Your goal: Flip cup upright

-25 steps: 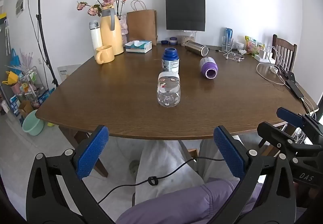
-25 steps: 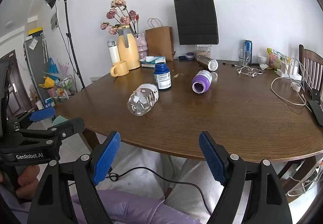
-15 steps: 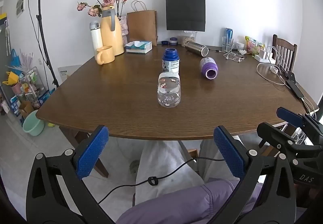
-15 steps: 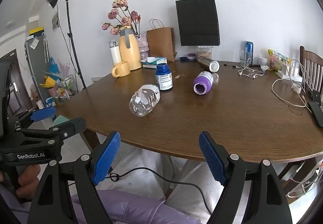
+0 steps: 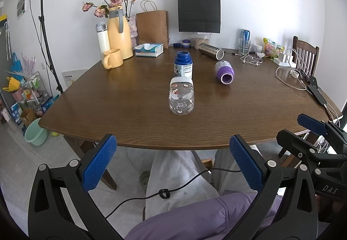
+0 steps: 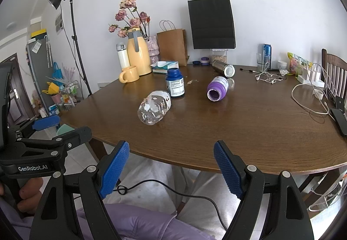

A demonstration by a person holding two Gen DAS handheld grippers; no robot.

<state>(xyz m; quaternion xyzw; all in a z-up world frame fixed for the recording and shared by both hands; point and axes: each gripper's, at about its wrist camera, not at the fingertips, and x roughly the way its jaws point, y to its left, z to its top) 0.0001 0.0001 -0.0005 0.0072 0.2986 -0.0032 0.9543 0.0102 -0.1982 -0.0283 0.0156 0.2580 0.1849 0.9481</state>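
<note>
**A:** Left wrist view puts the left gripper (image 5: 173, 162) back off the near edge of the brown wooden table (image 5: 108, 110), above the person's lap, its blue-padded fingers (image 5: 98, 163) spread wide with nothing between them.

**B:** And the right gripper (image 6: 171, 168)?

**A:** Likewise: wide apart, empty, short of the table. I'd judge both are simply waiting to reach in.

**B:** Where's the cup?

**A:** Nothing here is plainly a cup. My guess is the purple plastic container (image 6: 216, 88), lying on its side mid-table with its open mouth toward us. A clear plastic bottle (image 5: 181, 97) also lies on its side, nearer, just in front of an upright dark-blue jar (image 5: 183, 64); a steel flask (image 6: 223, 68) lies further back.

**B:** Why the right side?

**A:** The purple one sits right of centre, well apart from the bottle, so the right gripper probably has the clearer line.
</note>
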